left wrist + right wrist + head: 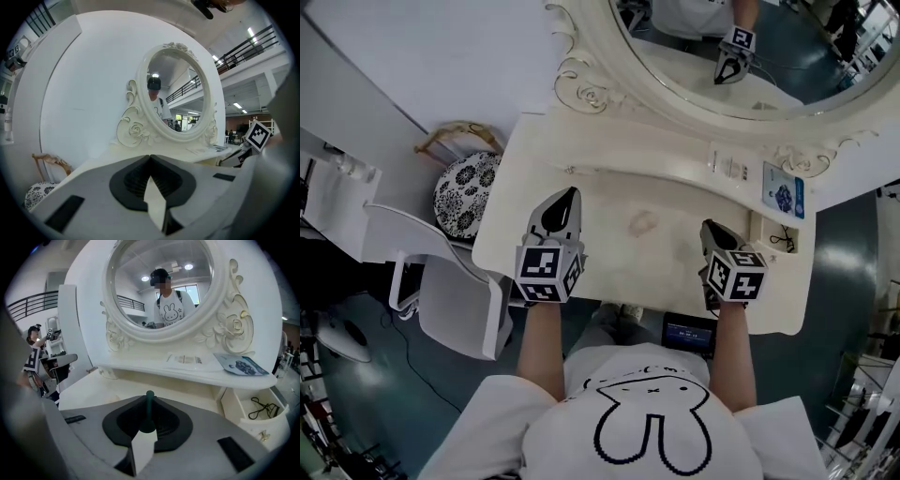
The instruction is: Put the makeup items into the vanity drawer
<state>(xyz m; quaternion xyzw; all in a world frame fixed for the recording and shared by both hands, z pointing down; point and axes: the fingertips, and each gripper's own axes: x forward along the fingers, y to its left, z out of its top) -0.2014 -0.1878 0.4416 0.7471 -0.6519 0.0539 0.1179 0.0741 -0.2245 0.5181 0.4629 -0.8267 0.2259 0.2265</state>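
Note:
My right gripper hovers over the right part of the cream vanity top. In the right gripper view its jaws are shut on a thin dark green makeup pen, whose tip pokes up past the fingertips. To the right of this gripper an open small drawer holds a black eyelash curler. Over the left part of the top, my left gripper has its jaws together with nothing between them.
An oval mirror in an ornate frame stands at the back. On the shelf under it lie a leaflet and a blue booklet. A patterned stool and a white chair stand to the left.

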